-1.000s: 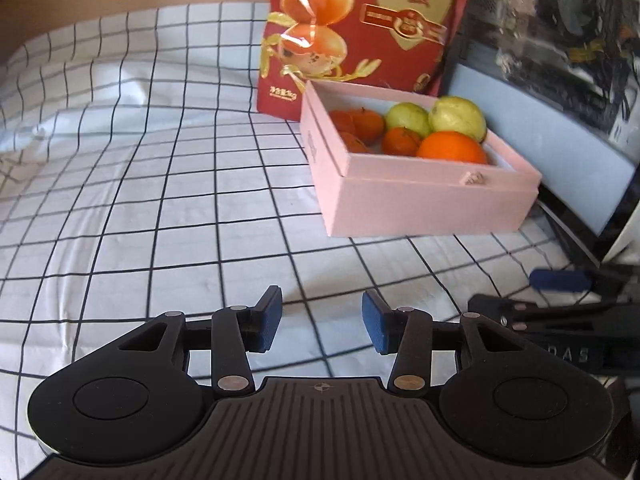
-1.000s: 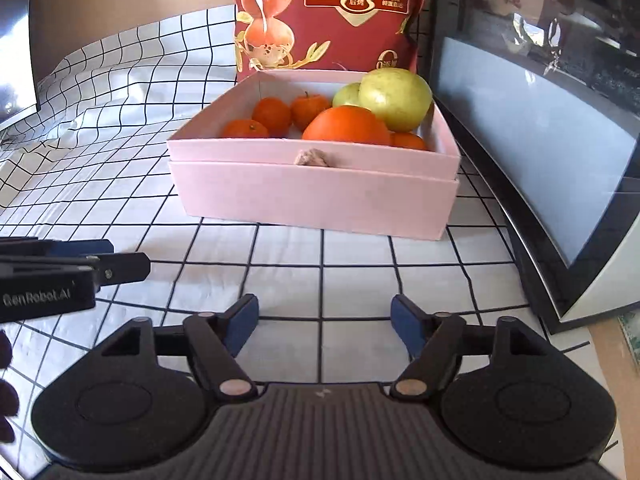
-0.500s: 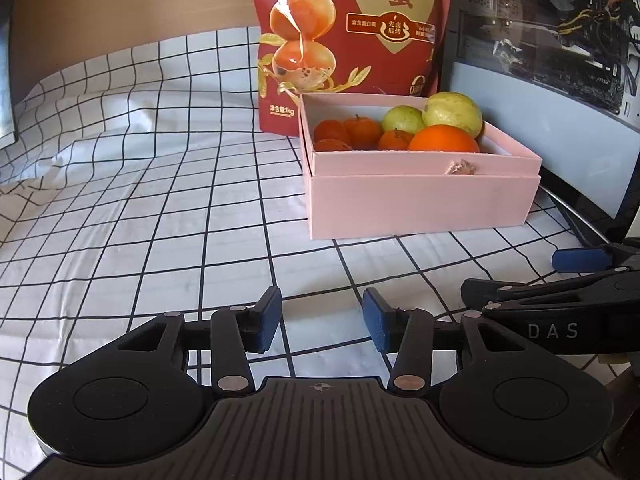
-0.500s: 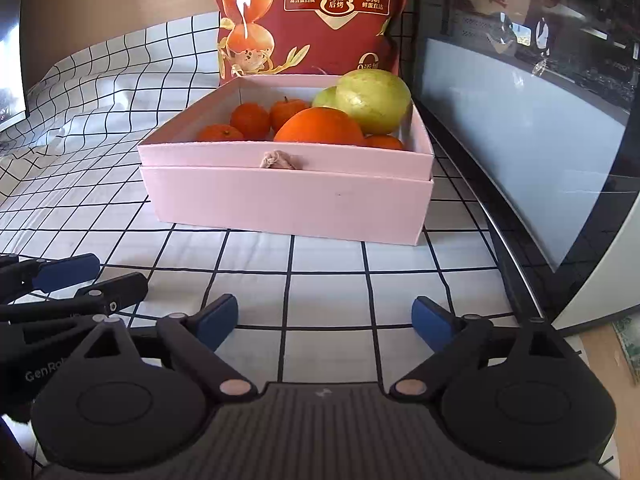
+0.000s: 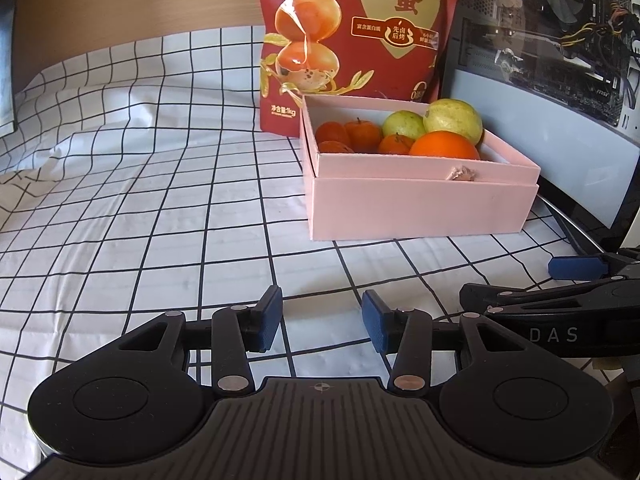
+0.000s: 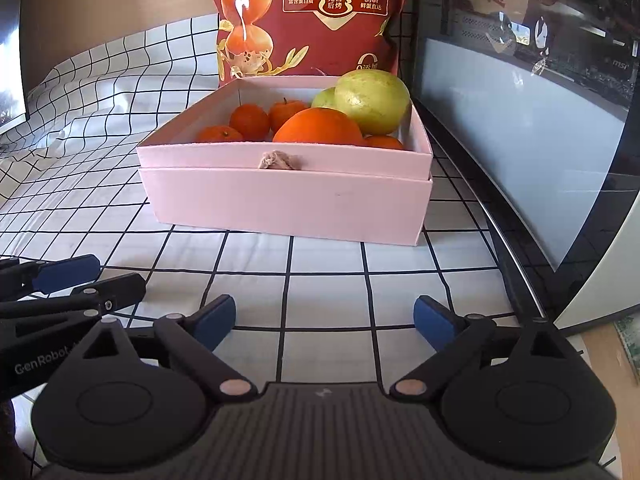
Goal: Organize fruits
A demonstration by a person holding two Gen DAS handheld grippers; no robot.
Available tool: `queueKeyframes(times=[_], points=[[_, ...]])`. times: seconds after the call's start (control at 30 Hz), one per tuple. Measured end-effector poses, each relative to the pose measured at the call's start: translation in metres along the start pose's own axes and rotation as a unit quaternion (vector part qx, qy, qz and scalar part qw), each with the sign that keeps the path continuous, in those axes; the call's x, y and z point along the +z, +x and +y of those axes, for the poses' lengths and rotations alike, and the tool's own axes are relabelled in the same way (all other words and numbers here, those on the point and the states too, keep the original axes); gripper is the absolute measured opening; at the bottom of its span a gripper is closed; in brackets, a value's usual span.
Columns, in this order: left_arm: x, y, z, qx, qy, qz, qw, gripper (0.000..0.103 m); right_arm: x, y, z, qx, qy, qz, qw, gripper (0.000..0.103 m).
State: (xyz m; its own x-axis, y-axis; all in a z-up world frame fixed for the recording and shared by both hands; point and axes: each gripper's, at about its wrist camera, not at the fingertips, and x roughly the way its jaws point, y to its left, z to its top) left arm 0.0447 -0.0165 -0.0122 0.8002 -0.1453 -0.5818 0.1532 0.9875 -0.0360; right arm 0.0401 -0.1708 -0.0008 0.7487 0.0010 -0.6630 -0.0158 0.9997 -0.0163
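A pink box (image 5: 420,208) (image 6: 288,204) stands on the checked cloth. It holds a big orange (image 5: 444,146) (image 6: 320,126), two green fruits (image 5: 454,118) (image 6: 372,98) and several small tangerines (image 5: 362,134) (image 6: 250,120). My left gripper (image 5: 322,316) is open and empty, low over the cloth in front of the box and to its left. My right gripper (image 6: 324,320) is open wide and empty, in front of the box. Each gripper shows at the edge of the other's view.
A red snack bag (image 5: 352,40) (image 6: 312,16) stands upright behind the box. A computer case with a glass side (image 5: 560,80) (image 6: 520,120) stands close on the right. The checked cloth (image 5: 140,200) stretches to the left.
Both grippers have drawn back and levelled out, so the box sits higher and farther in view. My right gripper has opened wider. The fruits have not moved.
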Motion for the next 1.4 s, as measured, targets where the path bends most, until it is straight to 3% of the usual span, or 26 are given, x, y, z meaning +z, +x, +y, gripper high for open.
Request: queueKeyframes(times=[1.4], points=[[-0.0008, -0.0017, -0.0011, 0.006, 0.003, -0.002, 1.0, 0.047, -0.0001, 0.0001, -0.0001, 0.0, 0.0, 0.0, 1.0, 0.097]])
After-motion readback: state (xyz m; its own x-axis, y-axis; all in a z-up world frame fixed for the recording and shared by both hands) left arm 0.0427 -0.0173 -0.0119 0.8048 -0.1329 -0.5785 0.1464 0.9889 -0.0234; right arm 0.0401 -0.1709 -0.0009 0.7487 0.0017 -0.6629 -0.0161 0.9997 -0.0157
